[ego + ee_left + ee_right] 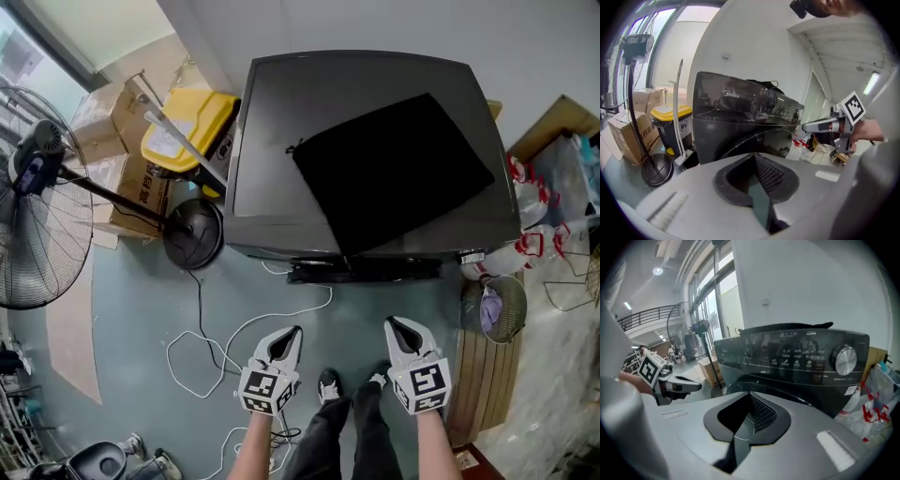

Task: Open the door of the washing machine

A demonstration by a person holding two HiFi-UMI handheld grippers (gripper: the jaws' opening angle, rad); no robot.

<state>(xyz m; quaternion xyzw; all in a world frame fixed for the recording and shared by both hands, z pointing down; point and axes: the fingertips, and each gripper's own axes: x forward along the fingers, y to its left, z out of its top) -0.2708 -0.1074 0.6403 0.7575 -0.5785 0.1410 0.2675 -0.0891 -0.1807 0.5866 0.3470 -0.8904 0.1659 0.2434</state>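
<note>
Where the machine stands: the washing machine (272,141) fills the upper middle of the head view, its front turned toward the person's feet, with a black cloth (394,169) lying on its lid.
Door: the door (757,140) is the round dark panel low on that front; it looks closed.
Left gripper: the left gripper (292,333) has its jaws pressed together with nothing between them, and it hangs well apart from the front.
Right gripper: the right gripper (394,324) is also closed tight and empty, level with its partner.
Direction: the door lies straight ahead of both tips and lower, and both point at it.
Long axis: the front runs left to right across the head view, so a reach goes square to it.
Nearer hand: the two are about equally far off. The right sits more squarely before the bulge of the door, while the left lines up with its left end.
Handle: no view shows which edge carries it, so the better hand is a guess.
Brand: "Midea" can be read on the upper front in the left gripper view.
Panel: small icons sit beside a silver dial (845,360), too fine to read.
Other print: a cardboard box (141,192) bears characters and the yellow-lidded bin (187,127) carries a label, both illegible.
</note>
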